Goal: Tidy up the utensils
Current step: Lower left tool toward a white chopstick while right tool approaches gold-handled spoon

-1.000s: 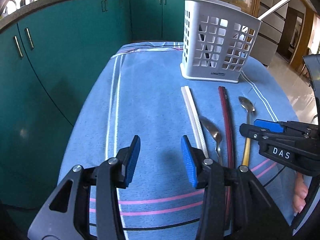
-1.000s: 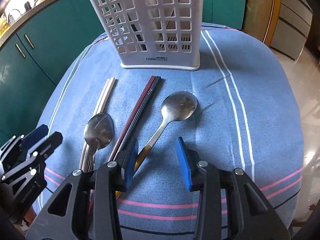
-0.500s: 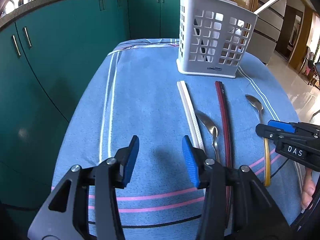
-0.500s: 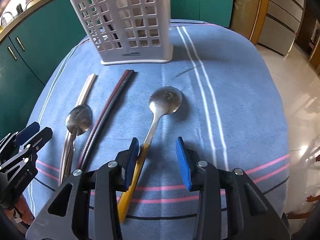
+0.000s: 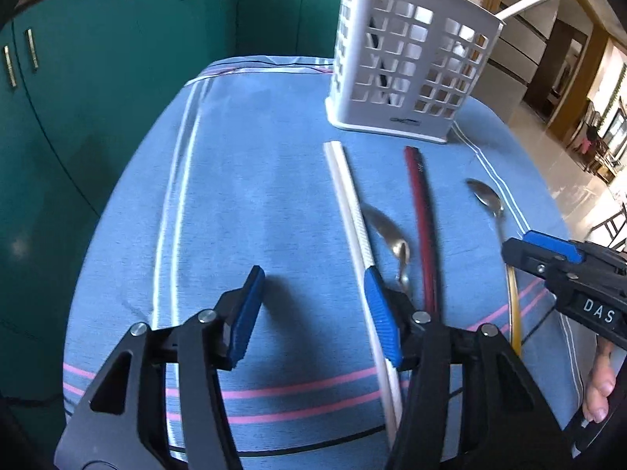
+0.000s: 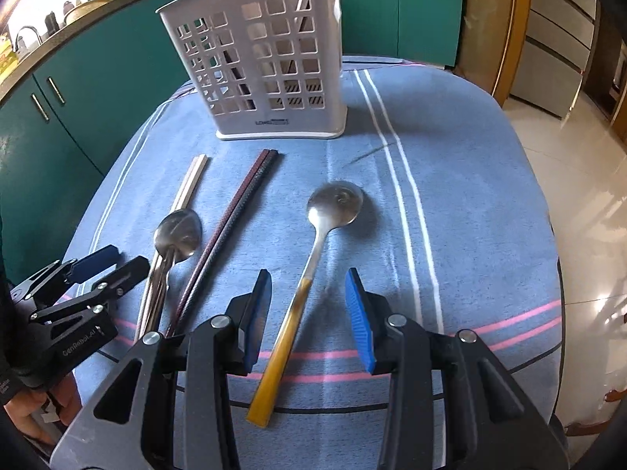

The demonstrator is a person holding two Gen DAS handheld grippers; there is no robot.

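Observation:
A white slotted utensil basket (image 6: 266, 66) stands at the far end of the blue cloth; it also shows in the left wrist view (image 5: 407, 66). In front of it lie white chopsticks (image 5: 352, 227), a steel spoon (image 6: 176, 235), dark red chopsticks (image 6: 235, 215) and a spoon with a yellow handle (image 6: 309, 270). My right gripper (image 6: 309, 297) is open, its jaws on either side of the yellow handle, above it. My left gripper (image 5: 313, 301) is open and empty, just left of the white chopsticks.
The blue striped cloth (image 6: 450, 196) covers a small rounded table. Teal cabinets (image 5: 98, 58) stand at the left and back. A white stick (image 5: 529, 0) sticks out of the basket. Tiled floor (image 6: 588, 196) lies to the right.
The right gripper has shifted right and back so the yellow-handled spoon now lies between its jaws. The left gripper has drifted slightly back and left.

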